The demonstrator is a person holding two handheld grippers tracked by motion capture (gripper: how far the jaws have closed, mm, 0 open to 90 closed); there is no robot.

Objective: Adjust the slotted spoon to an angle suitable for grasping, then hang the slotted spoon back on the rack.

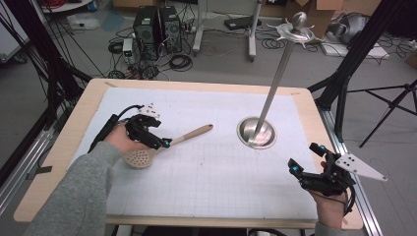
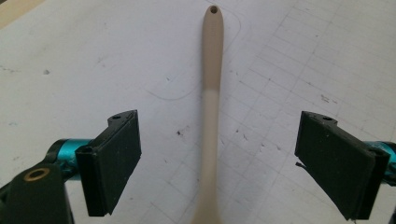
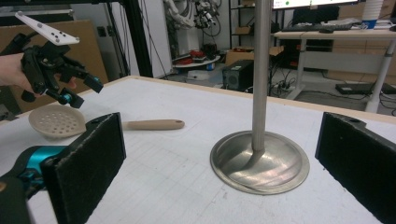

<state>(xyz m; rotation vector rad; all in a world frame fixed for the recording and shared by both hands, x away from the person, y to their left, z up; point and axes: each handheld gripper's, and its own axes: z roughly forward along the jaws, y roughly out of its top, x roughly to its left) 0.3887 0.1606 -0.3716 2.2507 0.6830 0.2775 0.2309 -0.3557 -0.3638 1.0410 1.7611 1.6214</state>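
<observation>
High view puts the slotted spoon (image 1: 162, 147) at the left centre of the frame, lying flat on the white gridded mat (image 1: 211, 167) that covers the worktop (image 1: 74, 132). It is a plain beige piece: a round, shallow bowl pierced with many small holes, and a slim handle that widens toward a rounded end with one hanging hole. The handle runs up and right from the bowl. I can read no brand, label or writing on it.

The left claw (image 1: 164, 142) hovers just over the handle near the bowl; its pads stand wide apart on either side of the handle without touching it. The right claw (image 1: 306, 158), at the lower right of the frame, also stands apart and empty, near the steel stand (image 1: 256, 132).
</observation>
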